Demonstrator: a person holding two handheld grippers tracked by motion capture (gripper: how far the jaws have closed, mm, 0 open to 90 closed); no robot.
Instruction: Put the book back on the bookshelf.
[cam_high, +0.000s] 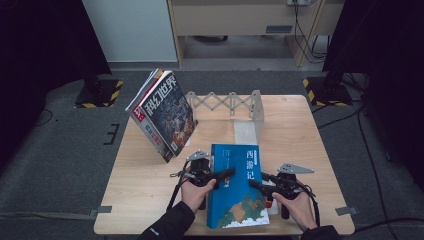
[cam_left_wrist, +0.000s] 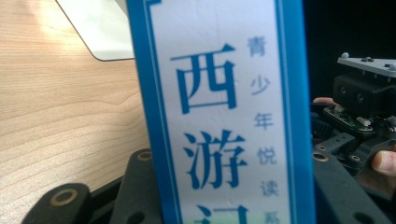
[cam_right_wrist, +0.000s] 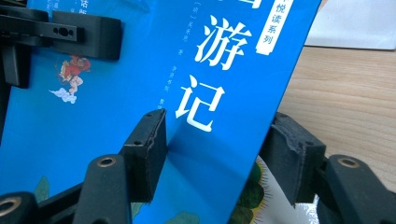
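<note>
a: two clamps on the blue book (cam_high: 235, 185), left hand-held gripper (cam_high: 220, 176) and right hand-held gripper (cam_high: 256, 184), raised off the table (cam_high: 300, 135)?
b: yes; thin edge grips, so it could've slipped or torn.

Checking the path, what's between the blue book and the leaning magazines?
In the high view, bare wooden tabletop separates blue book from magazines.

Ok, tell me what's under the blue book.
Under the blue book, another colourful cover peeks out at its right edge; the rest is covered. Wooden table lies around it.
</note>
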